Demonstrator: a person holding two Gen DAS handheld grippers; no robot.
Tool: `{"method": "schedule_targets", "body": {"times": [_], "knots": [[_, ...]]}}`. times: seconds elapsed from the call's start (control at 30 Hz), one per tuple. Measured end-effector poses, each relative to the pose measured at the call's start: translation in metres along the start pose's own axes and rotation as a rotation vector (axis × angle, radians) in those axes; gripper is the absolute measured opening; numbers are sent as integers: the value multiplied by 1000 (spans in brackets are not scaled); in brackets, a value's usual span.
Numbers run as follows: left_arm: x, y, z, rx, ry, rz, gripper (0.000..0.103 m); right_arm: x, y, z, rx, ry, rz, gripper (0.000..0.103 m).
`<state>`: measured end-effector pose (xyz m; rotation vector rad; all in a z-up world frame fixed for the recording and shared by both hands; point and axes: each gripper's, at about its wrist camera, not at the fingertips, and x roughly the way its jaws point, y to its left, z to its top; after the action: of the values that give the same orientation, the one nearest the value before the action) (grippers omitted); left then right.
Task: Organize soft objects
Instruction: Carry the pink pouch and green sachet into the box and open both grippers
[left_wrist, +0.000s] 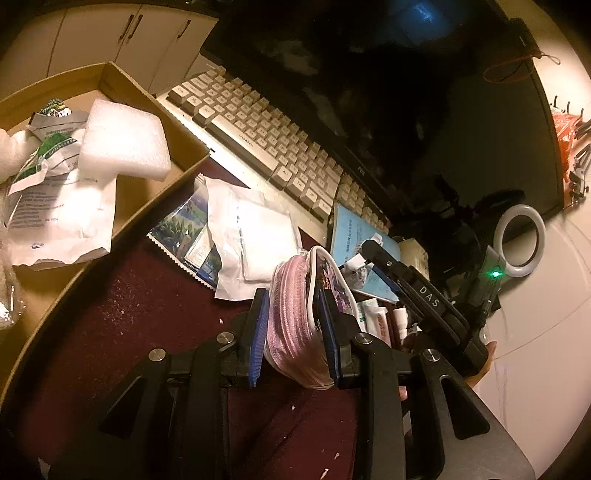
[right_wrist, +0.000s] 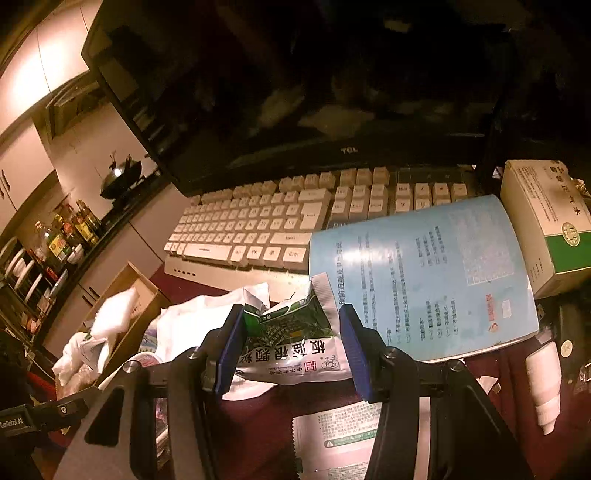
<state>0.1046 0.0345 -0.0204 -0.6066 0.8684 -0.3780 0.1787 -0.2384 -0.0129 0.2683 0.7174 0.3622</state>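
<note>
A dim desk crowded with clutter, the sorting looks partly done. In the left wrist view, a cardboard box (left_wrist: 122, 79) fills the upper left of the frame and already holds a white foam block (left_wrist: 123, 142), torn green-and-white sachets (left_wrist: 48, 147) and crumpled white packaging. Below and right of it, near the centre, loose wrappers (left_wrist: 229, 236) lie on the dark red cloth, beside the pale keyboard (left_wrist: 258, 136) — these are left to collect.

At the lower centre, the left gripper (left_wrist: 295, 332) is clamped on a pink zipped pouch (left_wrist: 295, 317), its blue pads pressing both sides, jaws narrowly parted.

In the right wrist view, the right gripper (right_wrist: 291, 350) sits at lower centre, jaws about half apart around a crumpled green-and-white medicine sachet (right_wrist: 291, 343). The left pad touches it — whether the right pad presses I cannot tell. A blue booklet (right_wrist: 424, 280) lies right of centre.
</note>
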Motion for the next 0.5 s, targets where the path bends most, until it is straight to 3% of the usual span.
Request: {"method": "schedule_targets", "body": {"times": [0.33, 0.5], "knots": [[-38, 2, 4, -14, -55, -48, 26, -2, 5, -1, -14, -21, 36, 51], [-71, 12, 6, -22, -94, -35, 26, 0, 11, -3, -31, -12, 66, 51]]}}
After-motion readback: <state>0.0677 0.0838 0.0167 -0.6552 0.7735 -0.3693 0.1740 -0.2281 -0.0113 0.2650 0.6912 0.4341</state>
